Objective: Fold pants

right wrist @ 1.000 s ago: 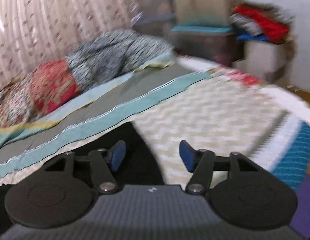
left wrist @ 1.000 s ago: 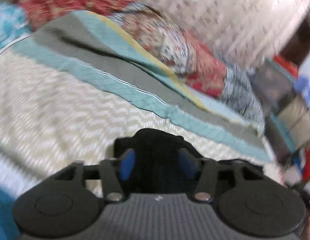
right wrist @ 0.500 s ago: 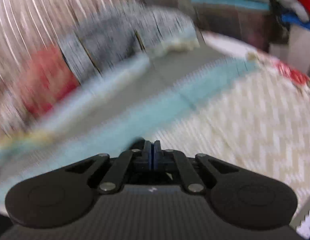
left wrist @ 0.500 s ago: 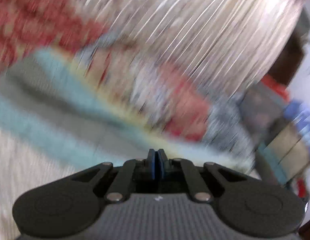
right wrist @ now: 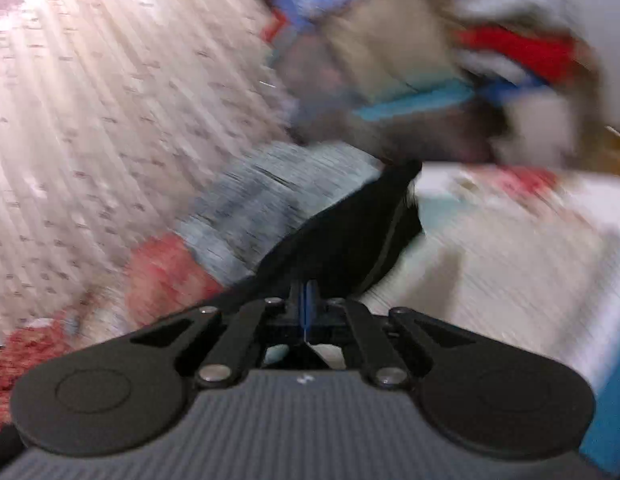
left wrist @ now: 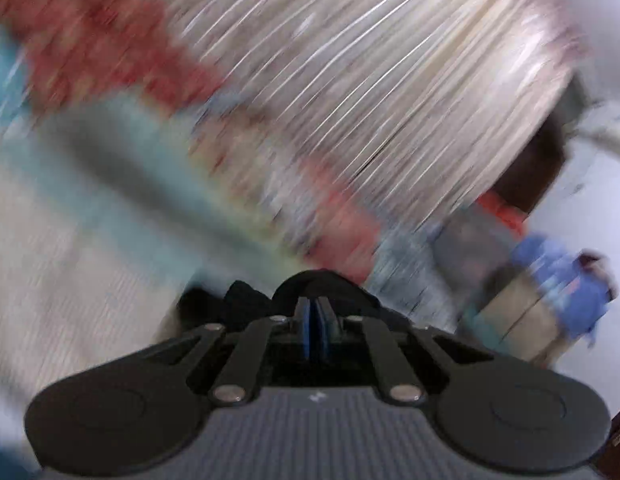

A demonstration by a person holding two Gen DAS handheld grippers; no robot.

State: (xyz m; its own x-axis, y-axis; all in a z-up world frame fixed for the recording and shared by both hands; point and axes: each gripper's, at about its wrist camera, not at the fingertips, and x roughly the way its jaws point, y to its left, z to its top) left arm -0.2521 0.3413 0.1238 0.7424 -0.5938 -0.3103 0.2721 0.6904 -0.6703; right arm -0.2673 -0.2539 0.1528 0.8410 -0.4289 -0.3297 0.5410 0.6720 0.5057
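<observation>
Both views are badly motion-blurred. The black pants [left wrist: 310, 290] bunch just ahead of my left gripper [left wrist: 314, 326], whose blue pads are pressed together on the cloth. In the right wrist view a long flap of the black pants [right wrist: 350, 236] rises from my right gripper [right wrist: 305, 308] and stretches up to the right over the bed. That gripper's blue pads are also pressed together on the fabric. The remainder of the pants is hidden below the gripper bodies.
A cream zigzag bedspread [left wrist: 57, 280] covers the bed, with a teal-and-grey blanket [left wrist: 129, 168] and red patterned bedding [left wrist: 93, 44] behind it. A pale curtain [right wrist: 89, 112] hangs at the back. Stacked boxes and clothes [right wrist: 422, 60] stand at the bed's far end.
Both grippers stood open over the black pants a second ago; they have since shut on the cloth and swung upward, and the pants have lifted off the bedspread.
</observation>
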